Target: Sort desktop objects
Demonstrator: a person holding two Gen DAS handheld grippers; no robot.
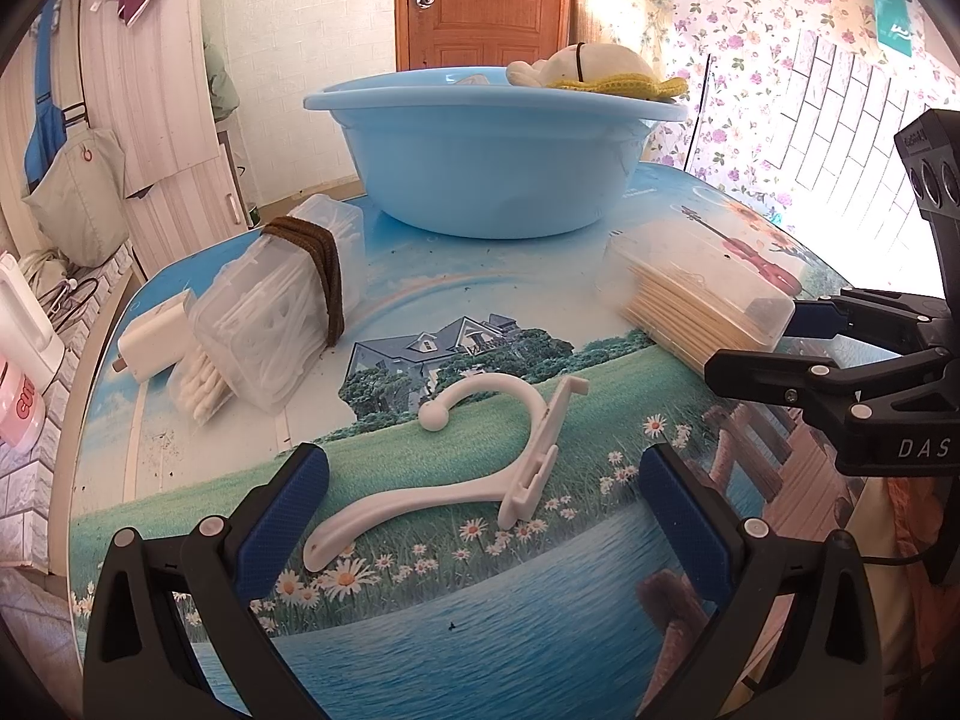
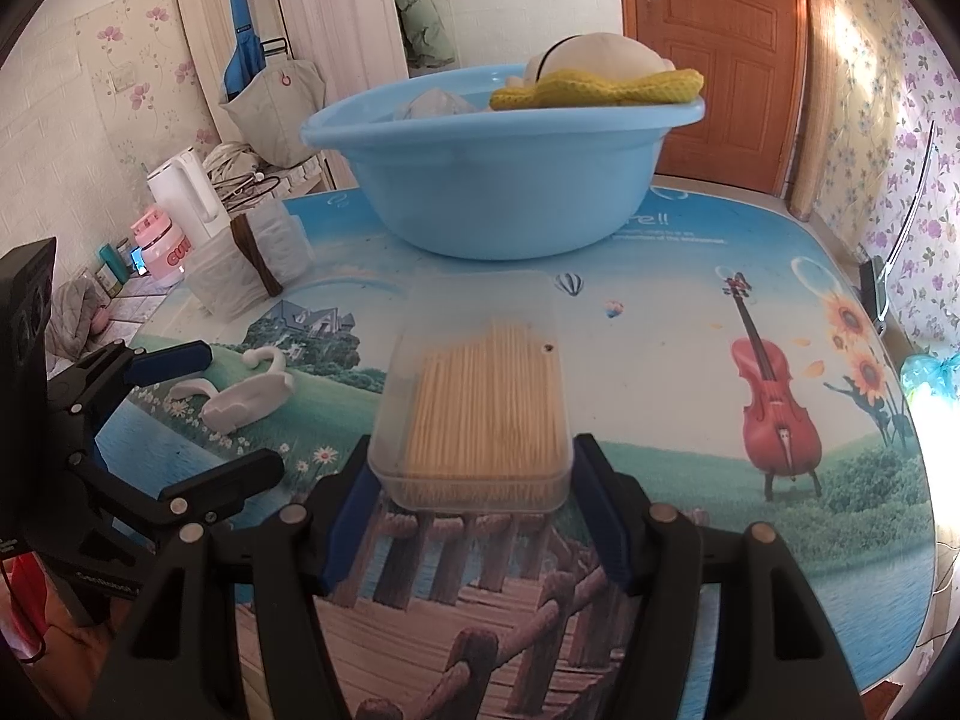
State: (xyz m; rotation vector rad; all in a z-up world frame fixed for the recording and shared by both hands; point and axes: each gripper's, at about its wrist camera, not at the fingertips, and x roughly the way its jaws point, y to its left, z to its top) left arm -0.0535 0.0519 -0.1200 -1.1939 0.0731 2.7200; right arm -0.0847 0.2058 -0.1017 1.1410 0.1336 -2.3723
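Note:
A white plastic hanger hook (image 1: 474,462) lies on the picture-printed table between the fingers of my open left gripper (image 1: 480,480); it also shows in the right wrist view (image 2: 240,387). A clear box of toothpicks (image 2: 480,396) sits with its near end between the pads of my right gripper (image 2: 474,480), which looks closed on it; the box also shows in the left wrist view (image 1: 696,294). A light blue basin (image 1: 492,150) stands at the back of the table, holding a yellow mesh cloth (image 2: 600,90) and a cream item.
A clear box of cotton swabs (image 1: 282,306) wrapped with a brown cord stands at the left, with a small white block (image 1: 156,339) beside it. A white kettle (image 2: 186,192) and a pink bottle (image 2: 165,252) stand beyond the table's left edge.

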